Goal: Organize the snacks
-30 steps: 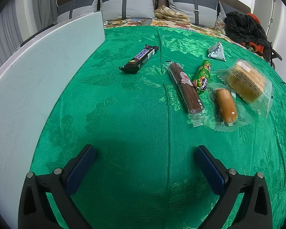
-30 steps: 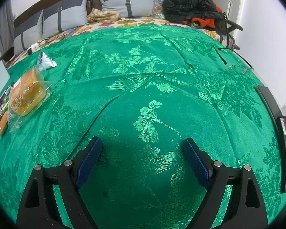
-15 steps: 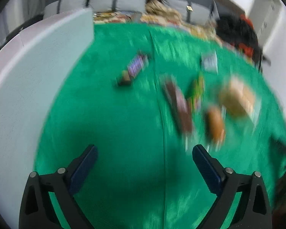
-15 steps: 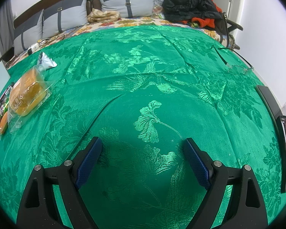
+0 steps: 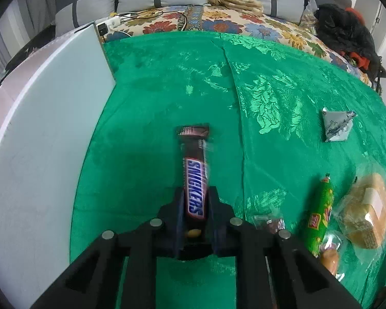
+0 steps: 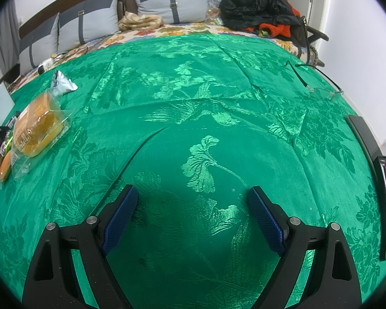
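Your left gripper has just closed its jaws on the Snickers bar, which now stands between the pads, its far end over the green cloth. So the first snack is taken, and I judge it can now go to its place. One second ago this bar lay far ahead and the jaws stood wide. Your right gripper stays spread and empty; the bread pack is not moved.

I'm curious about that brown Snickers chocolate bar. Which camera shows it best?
The left wrist view: the brown Snickers chocolate bar fills the centre, clamped between the left tool, its blue logo readable. The right wrist view shows nothing I can identify as it.
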